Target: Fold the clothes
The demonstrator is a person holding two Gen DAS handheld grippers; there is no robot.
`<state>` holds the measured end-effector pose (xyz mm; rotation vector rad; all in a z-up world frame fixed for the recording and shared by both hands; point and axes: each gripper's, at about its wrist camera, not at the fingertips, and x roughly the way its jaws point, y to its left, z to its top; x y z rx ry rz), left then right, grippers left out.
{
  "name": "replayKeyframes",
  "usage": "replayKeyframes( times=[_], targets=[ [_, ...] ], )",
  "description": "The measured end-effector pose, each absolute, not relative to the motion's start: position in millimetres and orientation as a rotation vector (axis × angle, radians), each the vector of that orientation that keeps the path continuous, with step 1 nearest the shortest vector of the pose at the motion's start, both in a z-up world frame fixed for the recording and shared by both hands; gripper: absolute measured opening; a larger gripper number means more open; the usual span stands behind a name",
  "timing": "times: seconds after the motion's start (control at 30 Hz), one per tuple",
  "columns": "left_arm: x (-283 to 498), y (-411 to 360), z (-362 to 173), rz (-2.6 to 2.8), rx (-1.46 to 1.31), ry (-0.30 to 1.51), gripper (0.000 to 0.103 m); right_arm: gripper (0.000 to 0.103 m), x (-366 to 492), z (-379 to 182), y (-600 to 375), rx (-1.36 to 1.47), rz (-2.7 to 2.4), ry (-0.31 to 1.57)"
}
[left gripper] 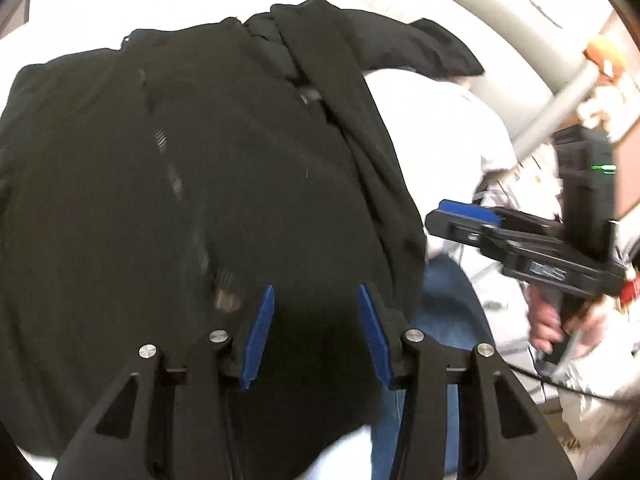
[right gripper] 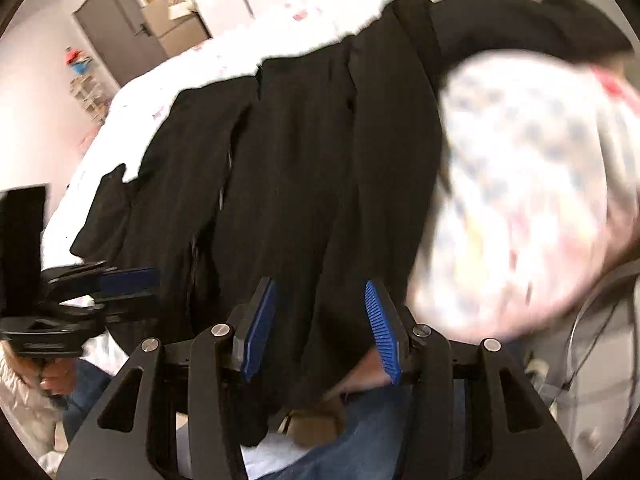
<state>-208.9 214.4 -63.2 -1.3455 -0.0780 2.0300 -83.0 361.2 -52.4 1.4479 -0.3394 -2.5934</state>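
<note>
- Nearest each lens, both hand-held grippers stand spread with nothing between the blue ribbed pads: the left gripper (left gripper: 316, 332) and the right gripper (right gripper: 320, 328) each hover over the near hem.
- Below the 2 grippers, the black long-sleeved fabric garment (left gripper: 200, 180) lies across the white patterned bed cover (right gripper: 520, 184), its near edge hanging over the bedside toward the person's blue jeans (left gripper: 448, 300).
- Further out, 1 bunched sleeve (left gripper: 432, 48) trails off to the right; long ridges run down the cloth.
- Judgement: the garment is neither flat nor squared. For a clean fold, pinch only 1 layer at each hem corner and keep equal tension so the ridges pull out.
</note>
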Motion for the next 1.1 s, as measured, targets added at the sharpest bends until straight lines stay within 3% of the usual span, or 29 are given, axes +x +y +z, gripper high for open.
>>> replayKeyframes(
  times=[0.07,0.17,0.3,0.4,0.6,0.7,0.8,0.9,1.0,1.1],
  targets=[
    [-225.4,231.3,-81.8,2.014,-1.404,-0.112,0.054,0.053,-100.6,-41.2,367.3,1.435,-2.624,-0.283],
    [-231.0,244.9,-138.0,1.996,-1.615,-0.079,0.055,0.057,-123.5,-34.6,382.1,1.417,-2.630,-0.283],
    [-225.9,248.5,-141.4,2.032,-1.577,-0.071,0.058,0.062,-164.8,-36.9,396.1,1.434,-2.658,-0.258],
    [-230.5,247.0,-139.8,1.996,-1.606,-0.096,0.059,0.078,-214.1,-43.1,398.7,1.434,-2.660,-0.296],
    [-229.6,249.0,-138.9,1.967,-1.612,-0.085,0.064,0.078,-310.0,-80.1,407.2,1.572,-2.645,-0.335],
    [-229.6,252.7,-138.4,1.947,-1.626,-0.072,0.067,0.015,-328.4,-96.4,408.2,1.626,-2.562,-0.282],
    [-237.3,251.8,-123.9,1.906,-1.692,-0.142,0.067,0.012,-297.2,-74.4,425.0,1.460,-2.647,-0.352],
    [-247.9,250.8,-90.4,1.915,-1.573,-0.226,0.067,0.011,-258.4,-37.8,446.2,1.298,-2.784,-0.328],
    [-257.4,262.2,-68.6,1.947,-1.487,-0.186,0.068,0.011,-206.9,-10.9,482.7,1.160,-2.865,-0.518],
    [-254.8,276.8,-71.9,1.927,-1.493,-0.157,0.068,0.011,-159.0,-21.0,515.2,1.116,-2.865,-0.756]
  ],
)
